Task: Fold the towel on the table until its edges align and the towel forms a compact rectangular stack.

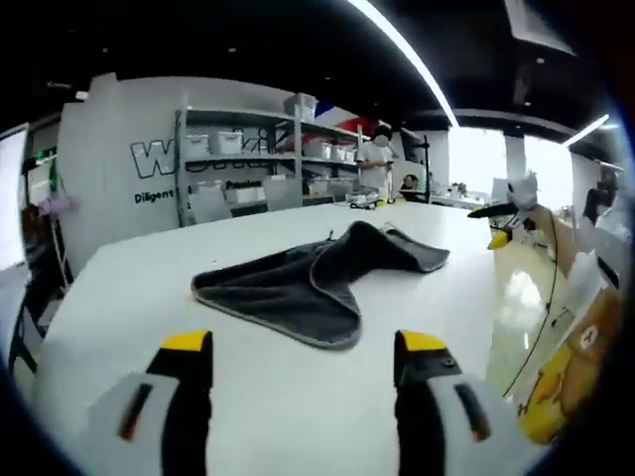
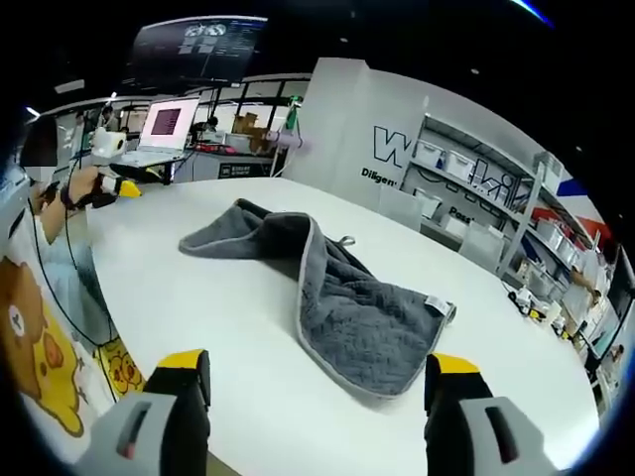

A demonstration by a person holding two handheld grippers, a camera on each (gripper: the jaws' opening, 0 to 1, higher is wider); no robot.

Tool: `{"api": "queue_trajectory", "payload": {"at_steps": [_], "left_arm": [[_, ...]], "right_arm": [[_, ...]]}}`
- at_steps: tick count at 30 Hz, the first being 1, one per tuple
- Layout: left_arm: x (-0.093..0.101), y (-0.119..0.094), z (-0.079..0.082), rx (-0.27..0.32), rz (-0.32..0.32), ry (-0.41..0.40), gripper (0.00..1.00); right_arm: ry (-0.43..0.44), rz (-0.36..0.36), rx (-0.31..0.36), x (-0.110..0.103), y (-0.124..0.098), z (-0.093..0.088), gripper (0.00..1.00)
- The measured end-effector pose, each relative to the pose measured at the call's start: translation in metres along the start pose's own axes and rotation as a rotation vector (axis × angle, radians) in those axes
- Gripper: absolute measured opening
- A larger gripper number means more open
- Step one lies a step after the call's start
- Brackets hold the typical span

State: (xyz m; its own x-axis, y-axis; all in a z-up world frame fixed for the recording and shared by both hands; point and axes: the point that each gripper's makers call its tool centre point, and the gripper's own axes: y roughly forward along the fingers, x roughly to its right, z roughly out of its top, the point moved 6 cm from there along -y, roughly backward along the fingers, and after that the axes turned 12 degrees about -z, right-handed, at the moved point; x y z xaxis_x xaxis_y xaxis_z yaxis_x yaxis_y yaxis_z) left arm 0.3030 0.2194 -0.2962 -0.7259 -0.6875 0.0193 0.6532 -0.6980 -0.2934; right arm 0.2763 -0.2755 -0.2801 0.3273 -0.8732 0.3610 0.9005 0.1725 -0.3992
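Towel (image 1: 308,283) crumpled — underside hidden.

Bright ceiling strip light (image 1: 407,50) across the upper frame; window glare at right sheens the white table (image 1: 516,288). Fisheye edges bend, slightly soft throughout.

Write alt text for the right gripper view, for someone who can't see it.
A grey towel lies crumpled and loosely folded on a white table, its edges not aligned. The right gripper hovers in front of it with its yellow-tipped jaws open and empty. Behind stand shelves of bins and a lit monitor.
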Motion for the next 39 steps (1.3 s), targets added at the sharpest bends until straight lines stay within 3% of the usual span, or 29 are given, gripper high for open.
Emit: {"api": "queue_trajectory", "payload": {"at_steps": [10, 14, 24, 29, 39], "left_arm": [[0.036, -0.015, -0.026, -0.044, 0.048, -0.002, 0.9], [0.041, -0.018, -0.031, -0.038, 0.096, -0.012, 0.99], [0.039, -0.022, -0.036, -0.045, 0.141, -0.018, 0.99], [0.035, -0.012, -0.03, -0.058, 0.128, 0.011, 0.99], [0.024, 0.053, -0.023, -0.096, -0.003, 0.051, 0.89]], "right_arm": [[0.009, 0.014, -0.016, -0.005, 0.005, -0.007, 0.94], [0.011, 0.022, -0.021, -0.007, 0.007, -0.009, 0.94], [0.013, 0.021, -0.028, -0.004, 0.01, -0.009, 0.94], [0.015, 0.024, -0.028, -0.006, 0.012, -0.009, 0.94], [0.018, 0.02, -0.031, -0.006, 0.011, -0.01, 0.94]]}}
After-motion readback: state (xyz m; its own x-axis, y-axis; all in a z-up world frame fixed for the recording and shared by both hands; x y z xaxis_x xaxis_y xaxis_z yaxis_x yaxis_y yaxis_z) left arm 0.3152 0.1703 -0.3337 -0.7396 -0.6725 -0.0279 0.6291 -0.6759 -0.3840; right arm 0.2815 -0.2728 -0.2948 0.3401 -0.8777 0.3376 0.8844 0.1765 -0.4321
